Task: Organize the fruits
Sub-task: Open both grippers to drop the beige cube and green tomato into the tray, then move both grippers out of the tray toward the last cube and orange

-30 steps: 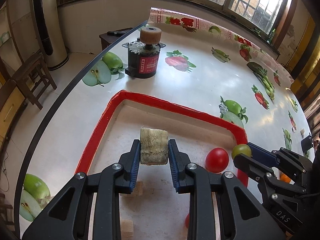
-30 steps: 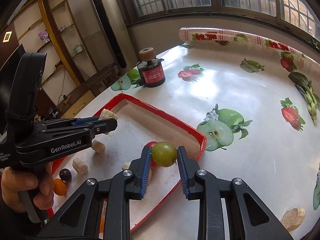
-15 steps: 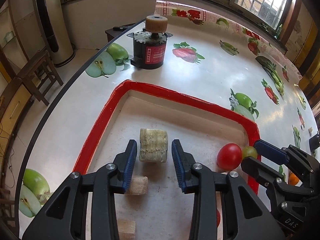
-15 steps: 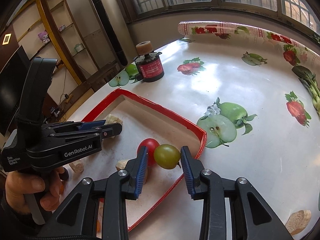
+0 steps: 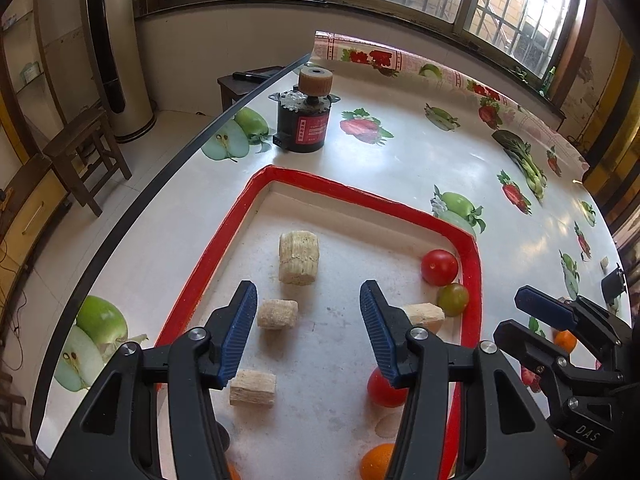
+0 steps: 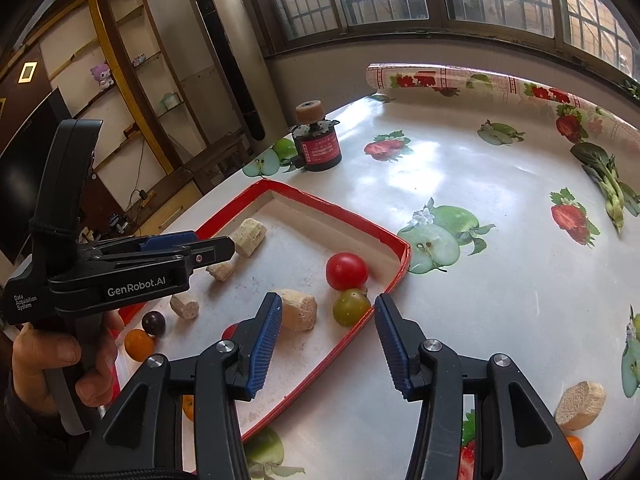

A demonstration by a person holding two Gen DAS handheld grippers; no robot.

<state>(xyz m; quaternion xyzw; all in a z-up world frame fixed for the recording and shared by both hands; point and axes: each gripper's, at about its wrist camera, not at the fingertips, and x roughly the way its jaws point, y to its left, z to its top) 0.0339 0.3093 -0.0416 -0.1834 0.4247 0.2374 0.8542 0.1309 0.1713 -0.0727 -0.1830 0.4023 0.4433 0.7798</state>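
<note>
opening both jaws, our left gripper (image 5: 306, 326) and right gripper (image 6: 326, 344) hold nothing; green tomato (image 6: 351, 307) rests mid-frame inside the red tray (image 6: 352, 216).

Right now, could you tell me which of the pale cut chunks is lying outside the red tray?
The pale chunk by the table's near right edge; the other chunks lie inside the red tray.

black motor (image 5: 303, 120) on fruit-print tablecloth (image 5: 420, 168), wooden stool (image 5: 86, 152), tall air conditioner (image 6: 232, 52)
</note>
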